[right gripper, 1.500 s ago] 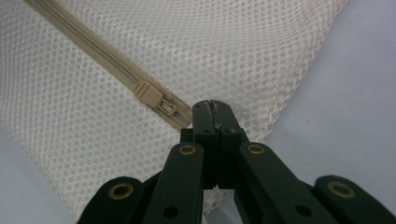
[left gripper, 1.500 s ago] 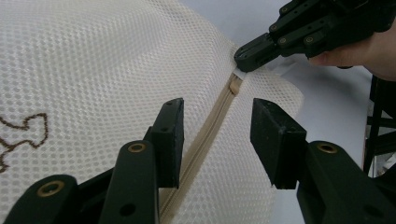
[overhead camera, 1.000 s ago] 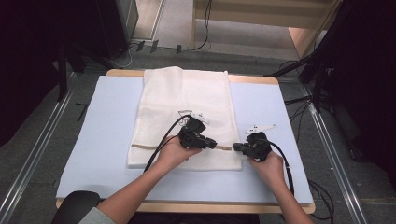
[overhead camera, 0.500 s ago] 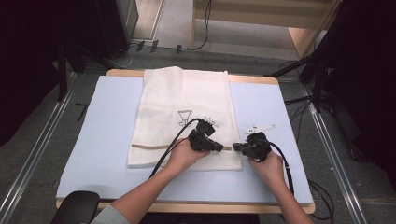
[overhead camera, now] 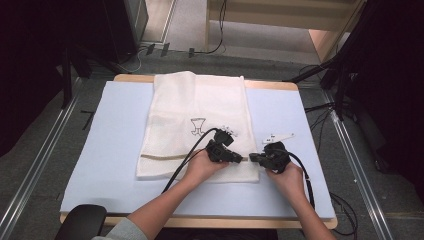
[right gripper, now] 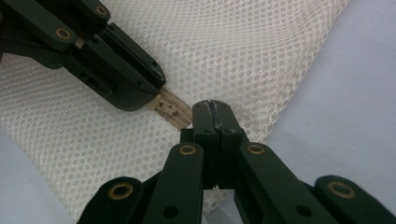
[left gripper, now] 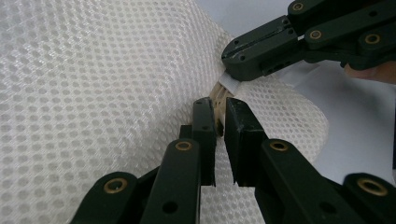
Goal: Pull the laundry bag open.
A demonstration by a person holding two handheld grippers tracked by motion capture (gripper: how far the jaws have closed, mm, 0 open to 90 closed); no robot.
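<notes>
A white mesh laundry bag [overhead camera: 197, 122] lies flat on the pale blue mat [overhead camera: 100, 150] that covers the bench, running from the far edge down toward the near edge, a little left of the bench's middle. A beige zipper [overhead camera: 165, 156] crosses the bag close to its near end, and a small black line drawing [overhead camera: 198, 125] sits on the mesh near the bag's middle.

Both claws meet at the bag's near right corner, tip to tip along the zipper line. The left claw [overhead camera: 239, 158] comes in from the left with its hand resting on the mesh. In the left gripper view its jaws stand almost together around the beige zipper piece [left gripper: 219, 105], with a narrow gap between the pads; they have just been opening slightly, with the zipper between them. I cannot tell whether the pads press on it.

The right claw [overhead camera: 252, 158] comes in from the right, its hand over the mat just beside the bag's right edge. In the right gripper view this claw [right gripper: 214, 114] is clenched, its jaws tight together at the end of the zipper tape [right gripper: 173, 111], and what it pinches there is hidden by the jaws. The zipper slider lies between the two claws' tips.
</notes>
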